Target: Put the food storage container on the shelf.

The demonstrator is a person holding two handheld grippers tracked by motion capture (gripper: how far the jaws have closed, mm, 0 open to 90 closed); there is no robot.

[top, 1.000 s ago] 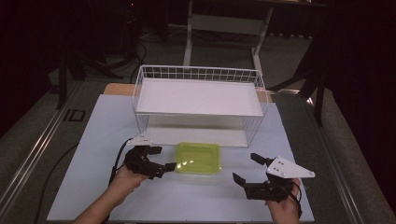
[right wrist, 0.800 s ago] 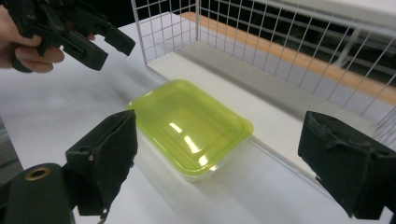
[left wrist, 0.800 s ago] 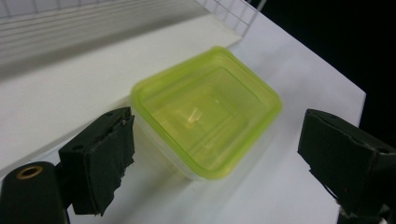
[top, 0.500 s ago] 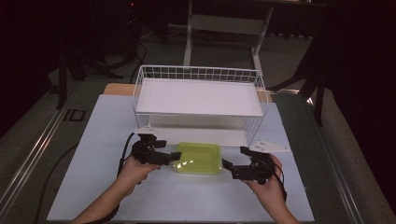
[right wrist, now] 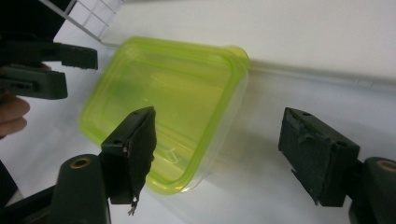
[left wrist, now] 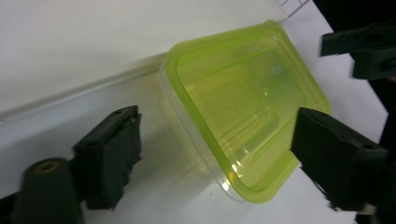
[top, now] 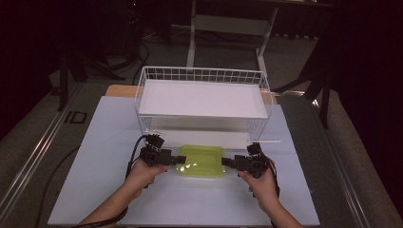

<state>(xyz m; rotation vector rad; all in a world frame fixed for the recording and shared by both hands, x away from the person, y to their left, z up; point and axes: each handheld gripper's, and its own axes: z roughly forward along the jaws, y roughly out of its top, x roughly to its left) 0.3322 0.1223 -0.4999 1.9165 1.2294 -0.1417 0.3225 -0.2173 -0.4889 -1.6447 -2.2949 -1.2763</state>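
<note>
Container (top: 201, 160): translucent yellow-green plastic, rectangular, rounded corners, lid on with raised rim. Clear lower body visible beneath lid. Lies flat, upright, on white desk (top: 104, 142) surface, just in front of white wire basket (top: 202, 97).

Container (left wrist: 243, 112) contents perhaps none (lid glare blurs them).

Yellow-green translucent container (top: 200, 160), white wire basket (top: 202, 102), white table sheet (top: 104, 156), seemingly black gripper fingers (left wrist: 109, 154).

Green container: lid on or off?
On. The green lid caps the clear container, which lies flat on the table before the wire basket.
</note>
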